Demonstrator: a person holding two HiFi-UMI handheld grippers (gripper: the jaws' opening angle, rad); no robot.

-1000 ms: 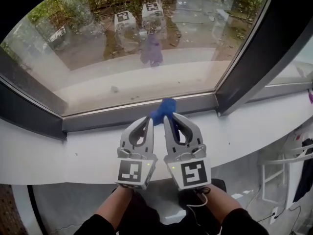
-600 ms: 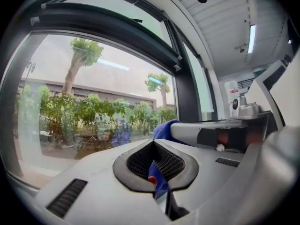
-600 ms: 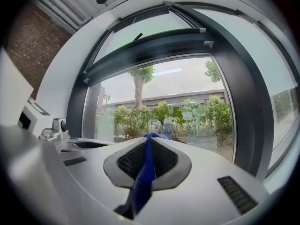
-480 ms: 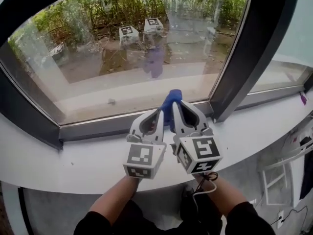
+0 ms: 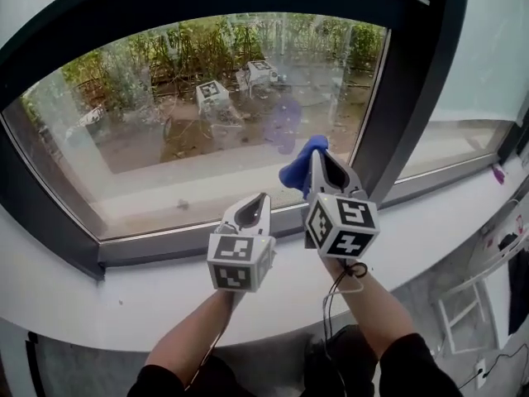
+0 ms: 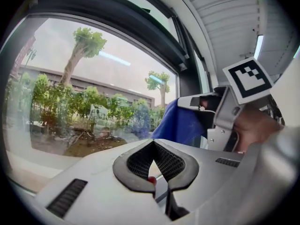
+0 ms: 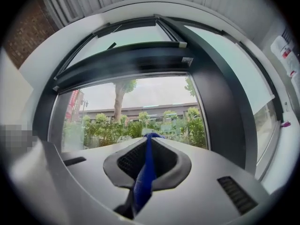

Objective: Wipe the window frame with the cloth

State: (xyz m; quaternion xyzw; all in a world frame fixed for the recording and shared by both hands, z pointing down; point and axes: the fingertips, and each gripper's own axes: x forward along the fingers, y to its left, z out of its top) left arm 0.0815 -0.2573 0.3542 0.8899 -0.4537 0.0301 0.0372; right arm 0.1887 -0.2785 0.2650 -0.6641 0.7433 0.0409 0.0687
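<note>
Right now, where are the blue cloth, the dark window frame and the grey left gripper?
blue cloth (image 5: pixel 299 168): head view, bunched fabric
dark window frame (image 5: pixel 405 98): head view, upright post
grey left gripper (image 5: pixel 261 198): head view, closed tips

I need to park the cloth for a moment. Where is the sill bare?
The white sill is bare left of the left gripper, below the frame's lower rail, and again right of the dark mullion. Crowded: the middle, around the right gripper and its cloth.
</note>
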